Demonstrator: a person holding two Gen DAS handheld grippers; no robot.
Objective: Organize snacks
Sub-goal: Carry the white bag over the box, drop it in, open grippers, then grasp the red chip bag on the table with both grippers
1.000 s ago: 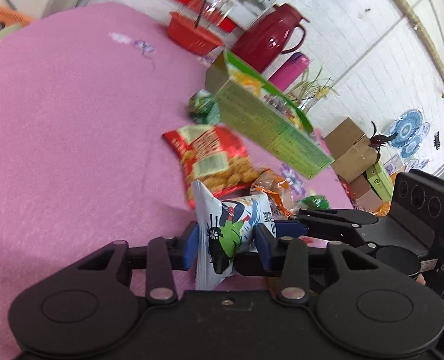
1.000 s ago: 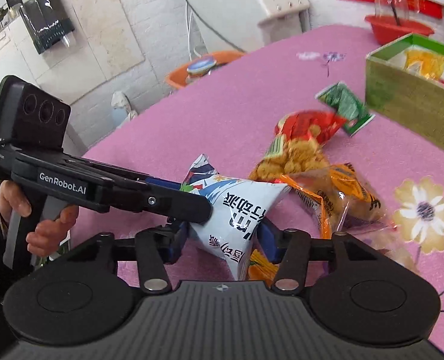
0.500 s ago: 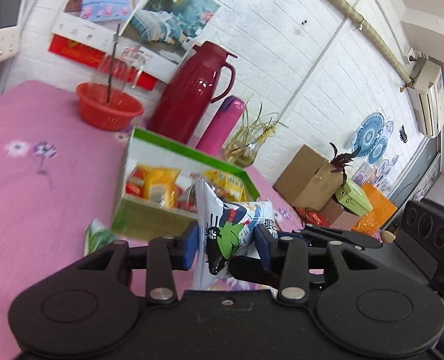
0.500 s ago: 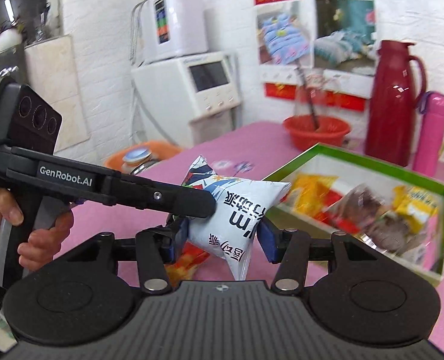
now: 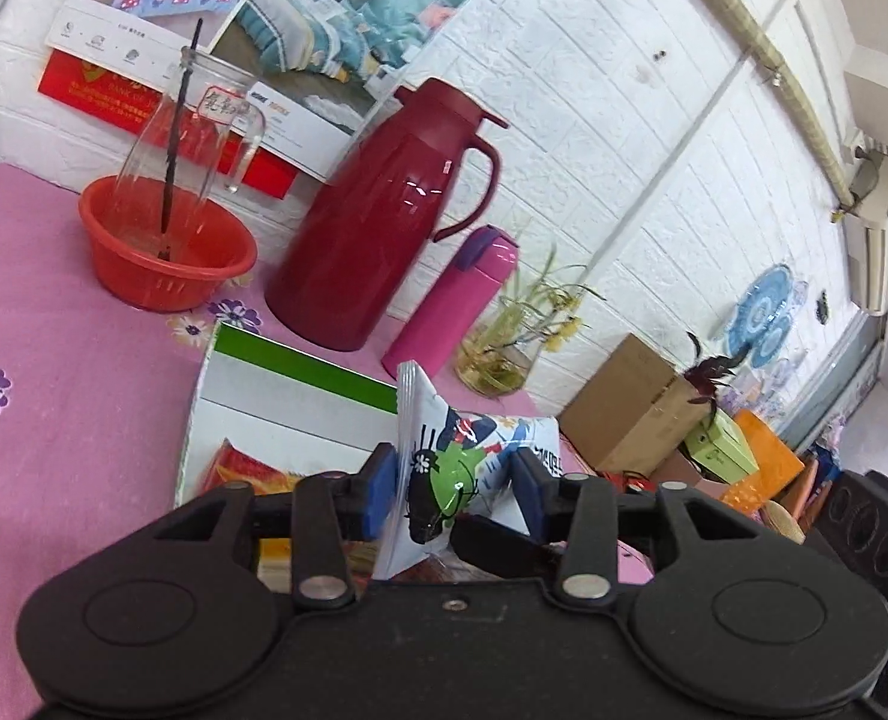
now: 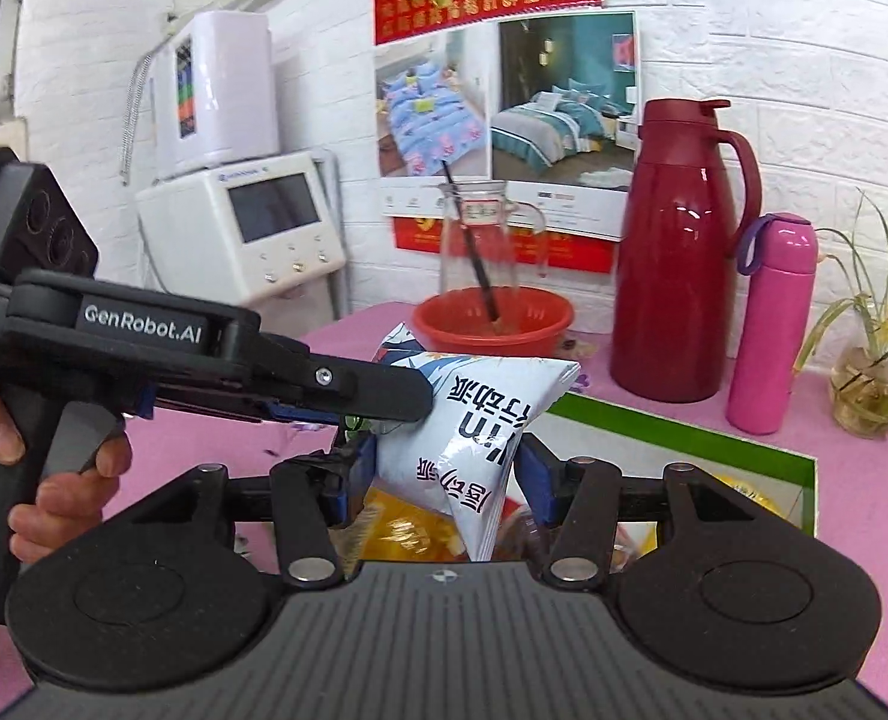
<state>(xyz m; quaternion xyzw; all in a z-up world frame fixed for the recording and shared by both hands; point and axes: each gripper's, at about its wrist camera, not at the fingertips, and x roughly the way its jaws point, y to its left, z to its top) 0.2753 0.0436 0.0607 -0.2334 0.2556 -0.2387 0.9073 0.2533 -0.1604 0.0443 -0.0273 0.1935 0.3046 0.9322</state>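
A puffed white snack bag (image 6: pixel 474 420) with black lettering hangs in the air, held from two sides. My right gripper (image 6: pixel 444 468) has its blue pads against the bag's flanks, and its jaws are opening slightly with the bag still between them. My left gripper (image 5: pixel 456 480) is shut on the same bag (image 5: pixel 444 468) and reaches in from the left in the right wrist view (image 6: pixel 396 402). Right beneath the bag lies the green-rimmed white box (image 6: pixel 684 438), also seen in the left wrist view (image 5: pixel 300 360), with orange and yellow snack packs (image 6: pixel 408 534) inside.
Behind the box on the pink flowered tablecloth (image 5: pixel 54 360) stand a dark red thermos jug (image 6: pixel 678 276), a pink bottle (image 6: pixel 774 324), a red basin (image 6: pixel 492 324) holding a glass jug, and a plant vase (image 6: pixel 870 384). Cardboard boxes (image 5: pixel 636 402) sit beyond the table edge.
Both grippers have lifted the white bag off the table and carried it toward the wall, over the green-rimmed box. The loose snacks on the cloth have dropped out of view.
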